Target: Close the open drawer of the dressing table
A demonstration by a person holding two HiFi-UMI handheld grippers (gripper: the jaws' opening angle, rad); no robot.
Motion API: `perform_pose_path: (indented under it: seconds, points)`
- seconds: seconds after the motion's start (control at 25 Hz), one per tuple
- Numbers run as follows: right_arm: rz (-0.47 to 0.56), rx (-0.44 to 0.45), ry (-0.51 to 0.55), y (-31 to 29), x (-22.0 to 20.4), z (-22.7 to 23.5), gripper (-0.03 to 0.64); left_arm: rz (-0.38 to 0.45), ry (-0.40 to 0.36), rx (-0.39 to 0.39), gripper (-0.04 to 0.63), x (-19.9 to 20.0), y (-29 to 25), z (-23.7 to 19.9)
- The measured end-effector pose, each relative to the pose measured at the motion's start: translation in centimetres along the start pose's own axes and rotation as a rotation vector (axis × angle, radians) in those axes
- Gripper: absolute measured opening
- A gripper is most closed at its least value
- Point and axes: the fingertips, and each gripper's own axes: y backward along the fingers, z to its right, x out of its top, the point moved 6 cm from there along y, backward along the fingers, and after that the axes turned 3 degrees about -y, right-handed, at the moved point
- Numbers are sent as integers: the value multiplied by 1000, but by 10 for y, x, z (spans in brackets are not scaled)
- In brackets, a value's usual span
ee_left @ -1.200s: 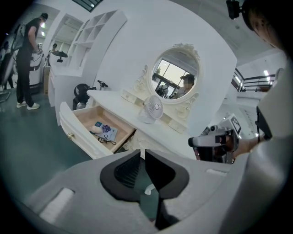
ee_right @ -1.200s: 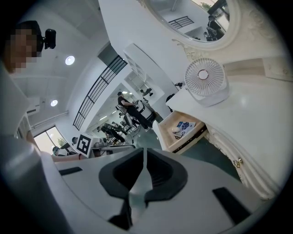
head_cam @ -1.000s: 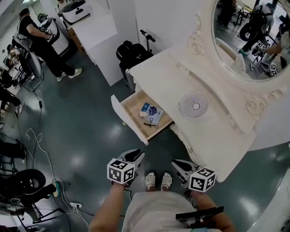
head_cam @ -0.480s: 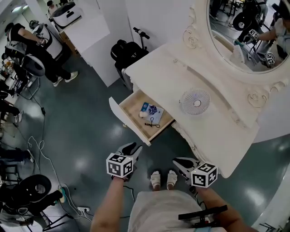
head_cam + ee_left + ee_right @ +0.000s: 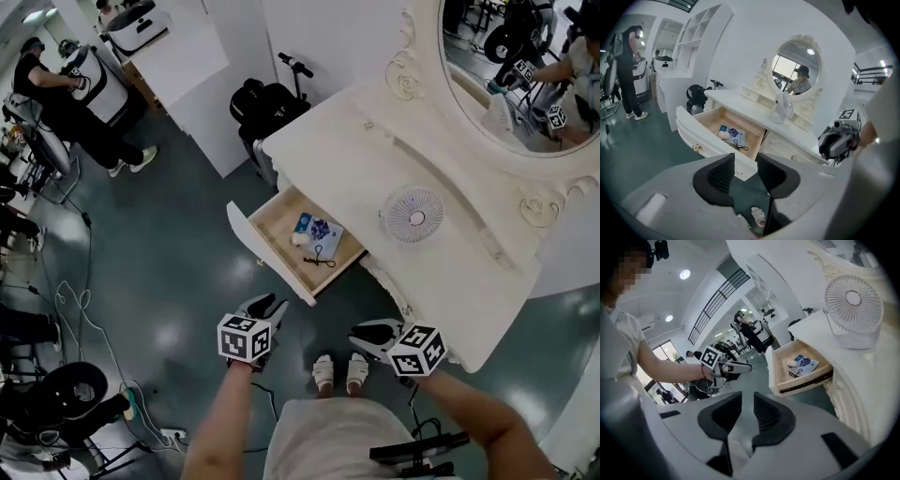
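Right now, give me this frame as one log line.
stage: pre-contact | drawer: open, untouched | left claw: jaws just opening, nothing between | right claw: open, empty

drawer: juts from dressing table | fan: on it | mirror: behind fan

Cream-white dressing table, pale wood-lined drawer, dark teal floor
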Motion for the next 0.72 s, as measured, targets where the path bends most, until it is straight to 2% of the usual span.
perform_pose_path:
  seconds: [0.32,0.72]
  points:
    - [51,-13,-38,-29,8,1,87,-35,-31,14,149,-6,-16,-26]
    - [85,-63,-84,-44,14,9,87,-92,-76,72,155,-9,-34,-63]
